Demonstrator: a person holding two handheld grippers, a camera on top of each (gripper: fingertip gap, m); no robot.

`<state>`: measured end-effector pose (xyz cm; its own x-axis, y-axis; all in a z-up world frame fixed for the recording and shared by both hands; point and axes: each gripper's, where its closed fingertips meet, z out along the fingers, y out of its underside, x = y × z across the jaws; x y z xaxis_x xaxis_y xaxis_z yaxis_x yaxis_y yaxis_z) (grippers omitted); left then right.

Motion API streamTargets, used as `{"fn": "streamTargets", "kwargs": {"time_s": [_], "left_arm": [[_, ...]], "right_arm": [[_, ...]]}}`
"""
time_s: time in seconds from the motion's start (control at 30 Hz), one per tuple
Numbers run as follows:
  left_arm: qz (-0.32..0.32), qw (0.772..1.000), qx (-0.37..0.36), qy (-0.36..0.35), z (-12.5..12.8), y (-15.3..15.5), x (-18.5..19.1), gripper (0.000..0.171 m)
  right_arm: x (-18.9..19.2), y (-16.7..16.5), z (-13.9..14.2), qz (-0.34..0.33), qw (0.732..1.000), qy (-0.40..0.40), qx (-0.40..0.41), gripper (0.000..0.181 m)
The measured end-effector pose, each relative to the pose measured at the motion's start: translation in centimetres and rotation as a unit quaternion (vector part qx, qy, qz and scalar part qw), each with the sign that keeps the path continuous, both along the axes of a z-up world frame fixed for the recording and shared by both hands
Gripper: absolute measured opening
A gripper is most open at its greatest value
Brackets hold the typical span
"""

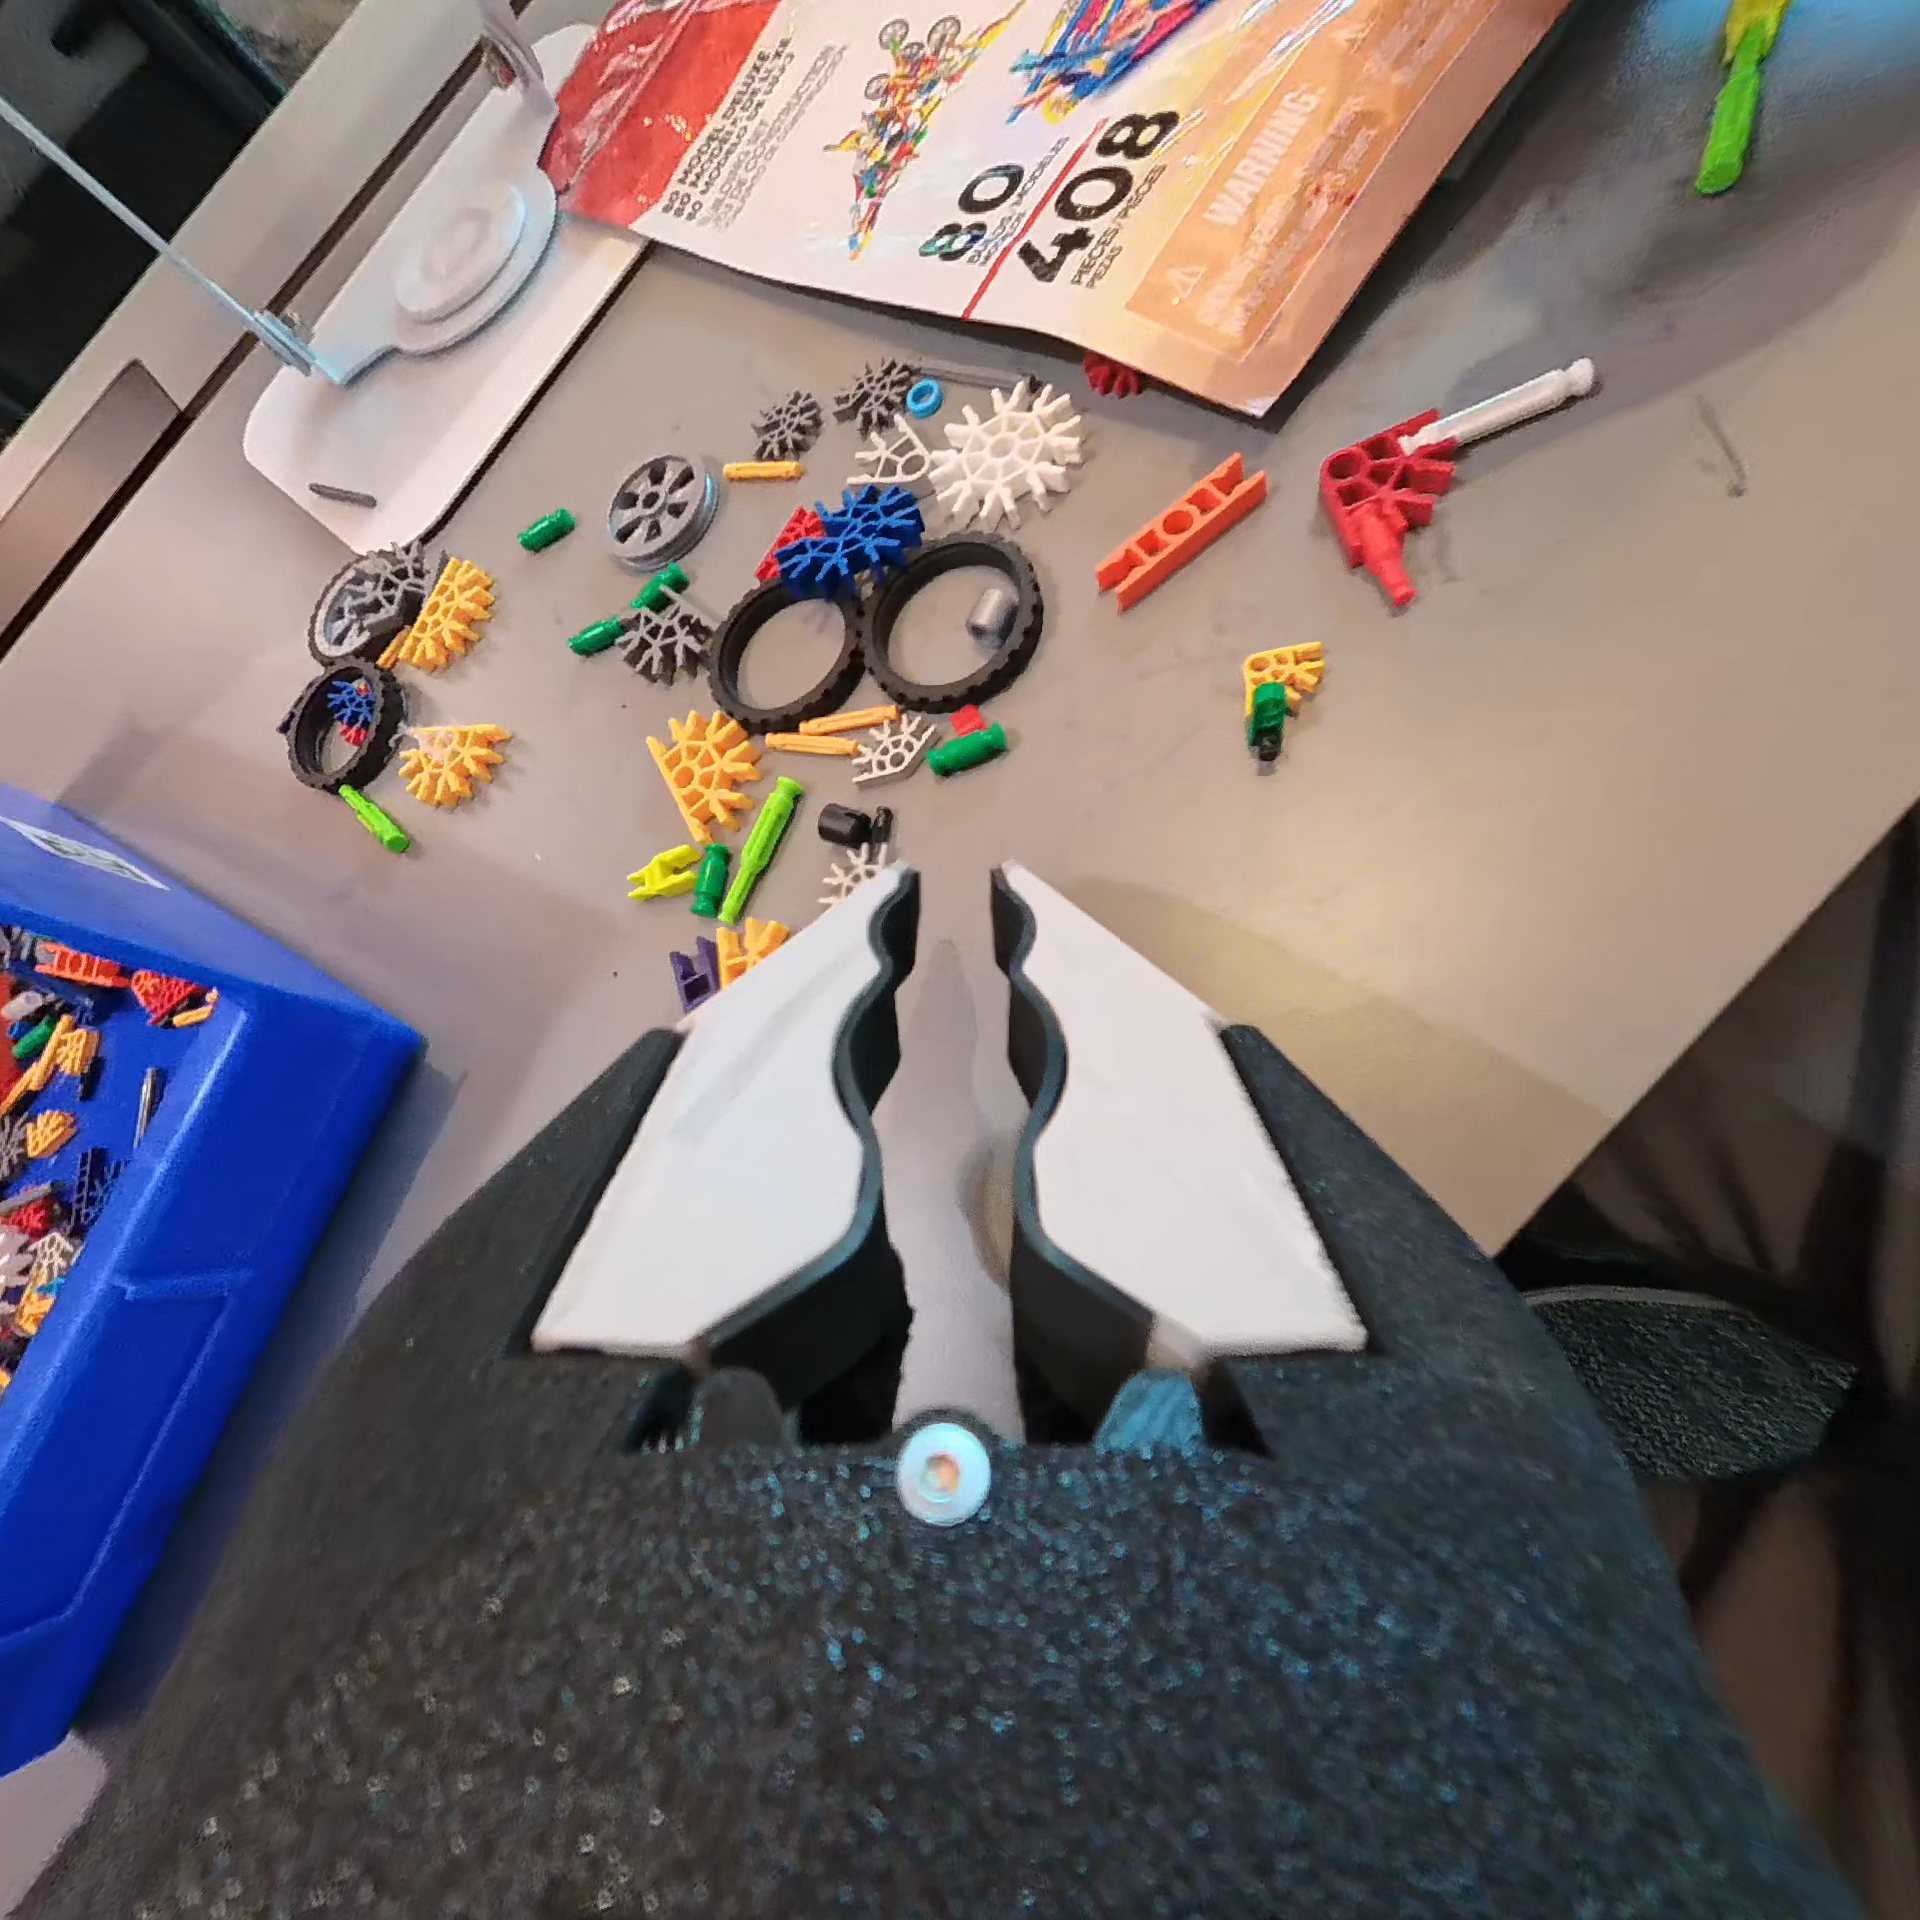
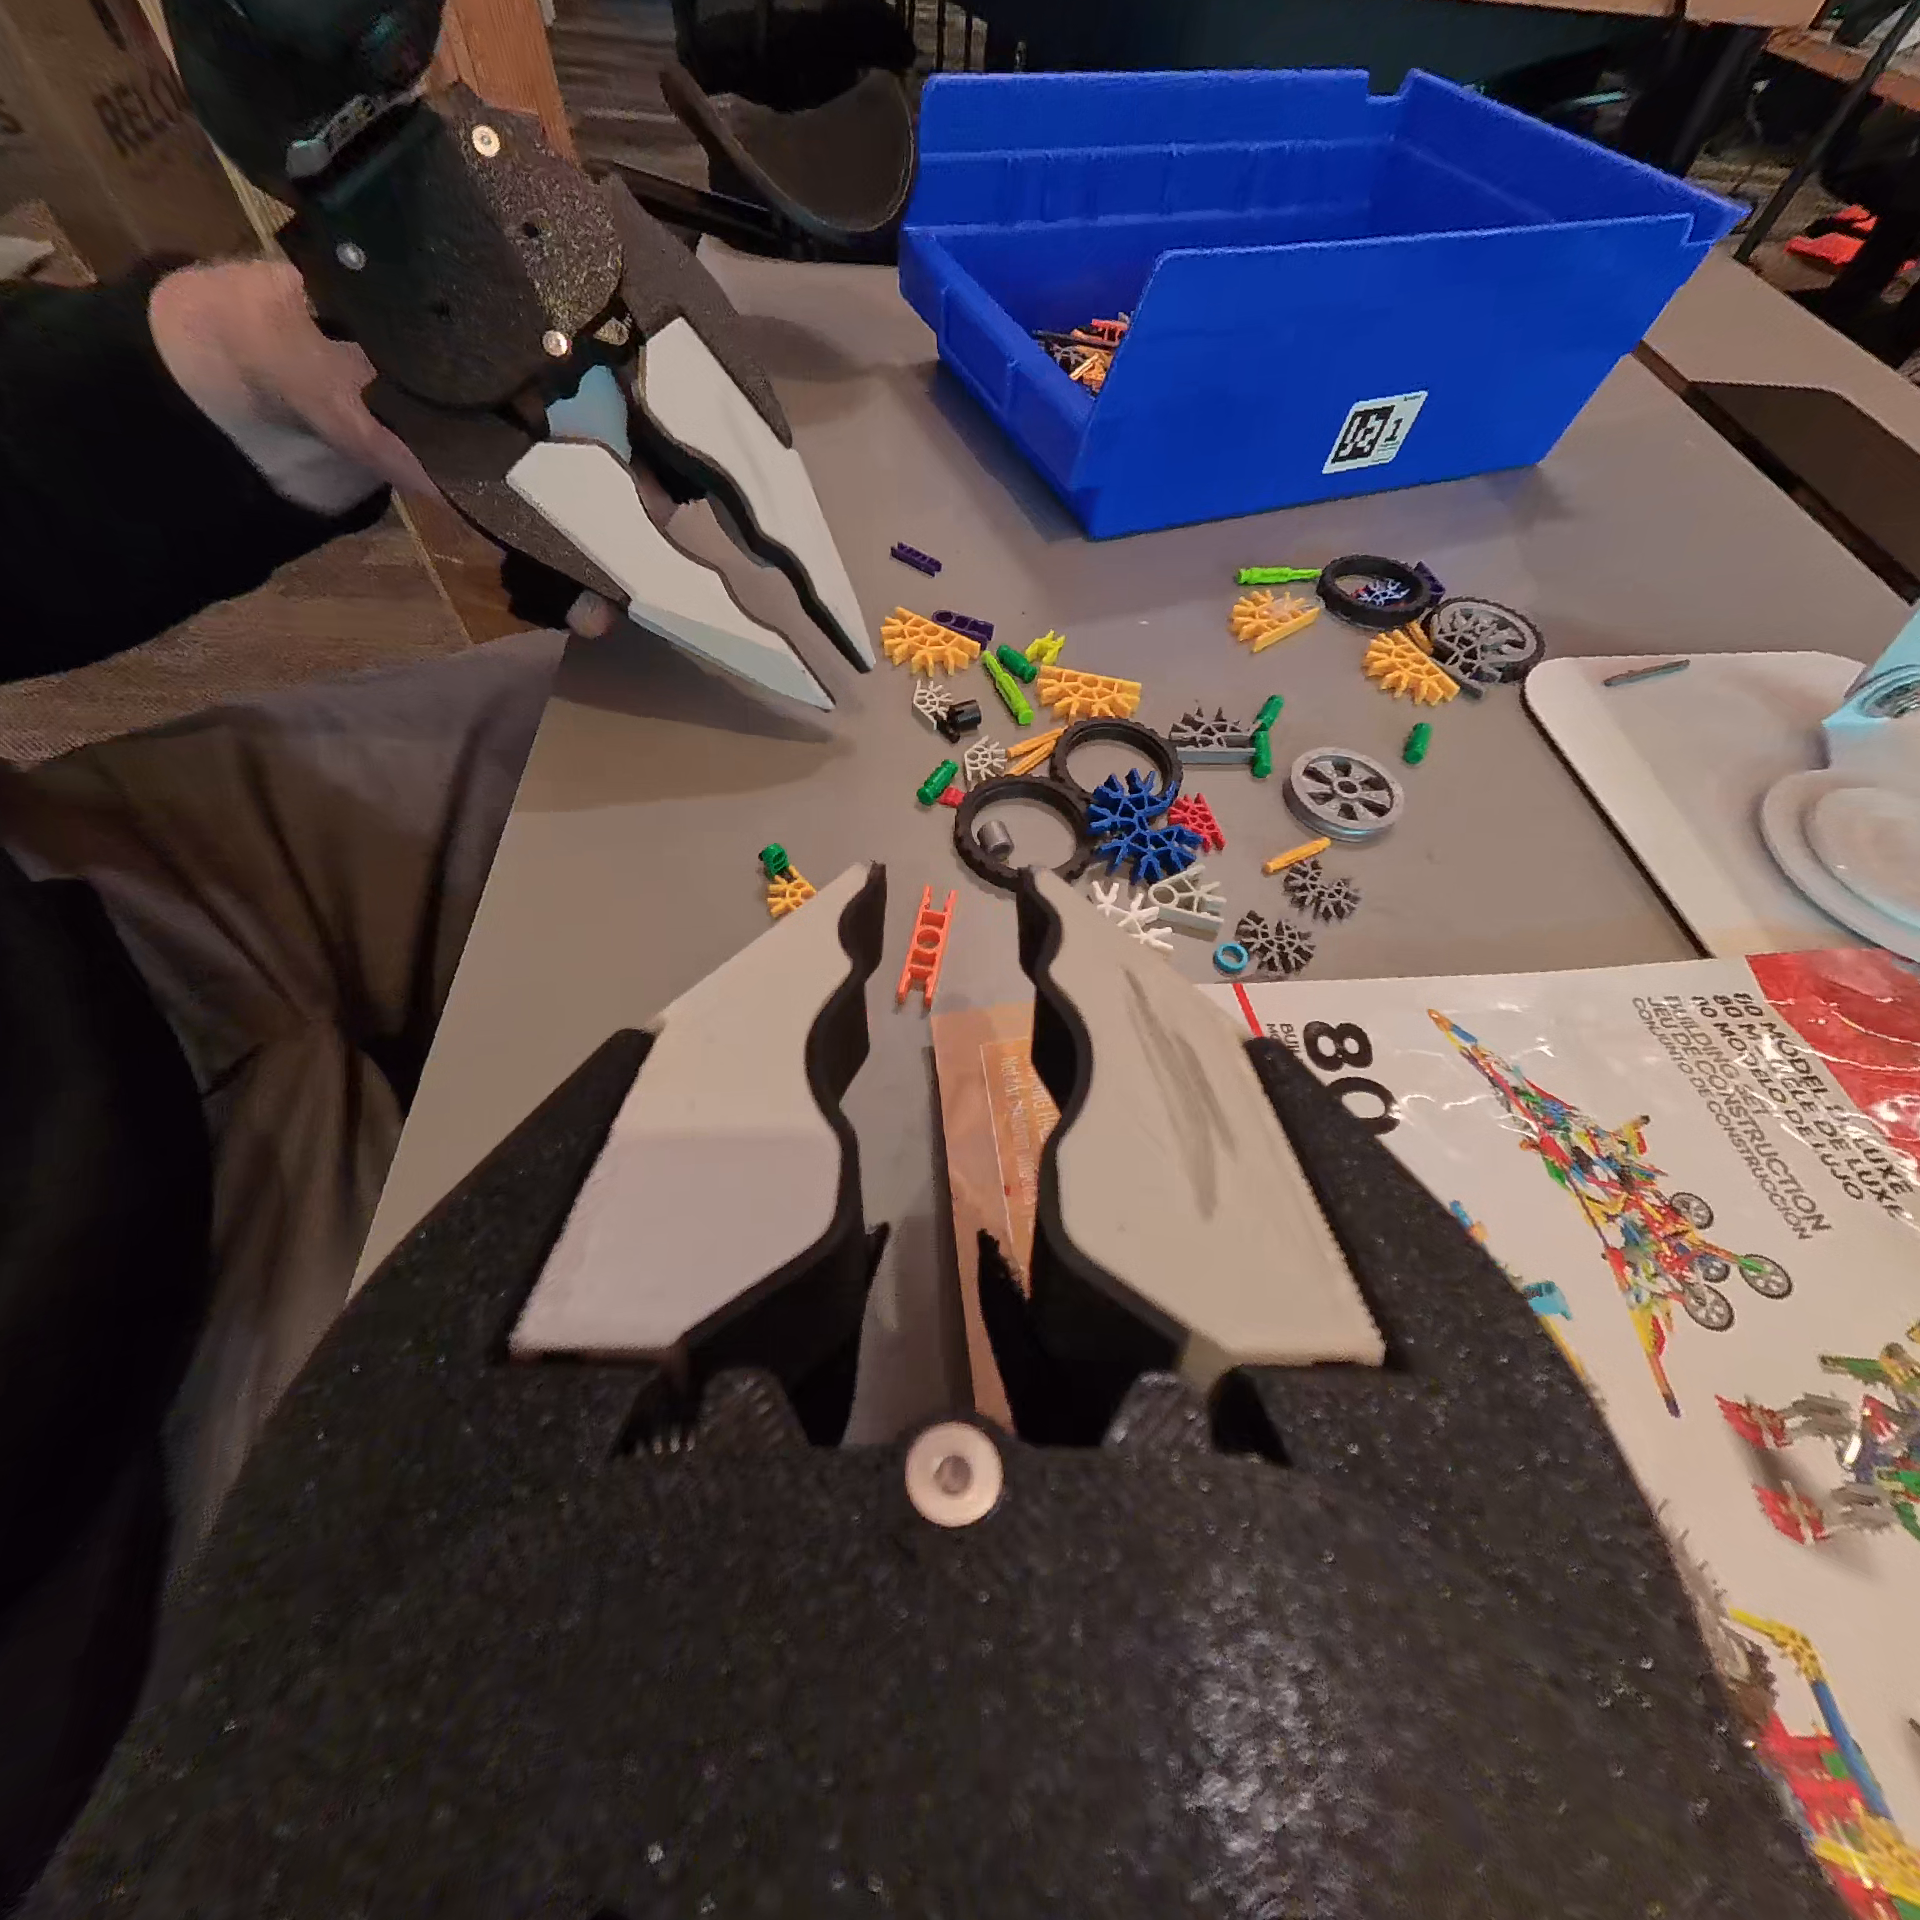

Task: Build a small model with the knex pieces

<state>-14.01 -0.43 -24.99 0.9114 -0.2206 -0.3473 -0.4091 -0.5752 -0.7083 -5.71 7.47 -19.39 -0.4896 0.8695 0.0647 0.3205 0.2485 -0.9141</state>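
Note:
Many small plastic construction pieces lie scattered on a grey table (image 1: 1455,831). My left gripper (image 1: 954,878) is open by a narrow gap and empty, hovering just short of a white connector (image 1: 857,871) and a black spacer (image 1: 844,824). It also shows in the right wrist view (image 2: 850,681), held by a hand. My right gripper (image 2: 951,873) is open and empty, with an orange bar piece (image 2: 928,940) lying on the table between its tips; that piece also shows in the left wrist view (image 1: 1179,530). Two black tyres (image 2: 971,831) and blue snowflake connectors (image 2: 1138,821) lie just beyond.
A blue bin (image 2: 1247,416) holding several pieces stands at the far side; it also shows in the left wrist view (image 1: 260,1143). A printed bag with pictures (image 2: 1558,1195) lies under my right gripper's right side. A white base plate (image 2: 1662,810) sits at the right. The table edge (image 2: 457,987) runs close on the left. My right fingertips sit around 12 centimetres from my left ones. To the black spacer (image 1: 844,824): left tips about 4 centimetres, right tips about 15 centimetres. Look for it in the right wrist view (image 2: 962,710) too.

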Motion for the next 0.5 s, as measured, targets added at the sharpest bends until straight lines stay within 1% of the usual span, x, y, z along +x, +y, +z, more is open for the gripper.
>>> {"fn": "streamTargets", "kwargs": {"time_s": [0.17,0.33,0.4,0.5], "left_arm": [[-0.007,1.0,-0.013,-0.013,-0.3,0.3,0.3,0.016],[0.022,0.999,-0.026,0.011,-0.6,0.6,-1.7,0.019],[0.025,0.999,-0.029,0.007,-0.6,0.6,-2.5,0.02],[0.018,0.999,-0.048,-0.005,-1.4,0.8,-2.9,0.019]], "right_arm": [[-0.1,-0.2,-0.8,0.003,1.0,-0.011,0.016,0.024],[-0.1,-0.1,-0.8,0.001,1.0,-0.011,0.017,0.024],[-0.1,0.0,-0.9,0.0,1.0,-0.011,0.017,0.024],[-0.1,-0.2,-1.0,0.003,1.0,-0.013,0.019,0.024]]}}
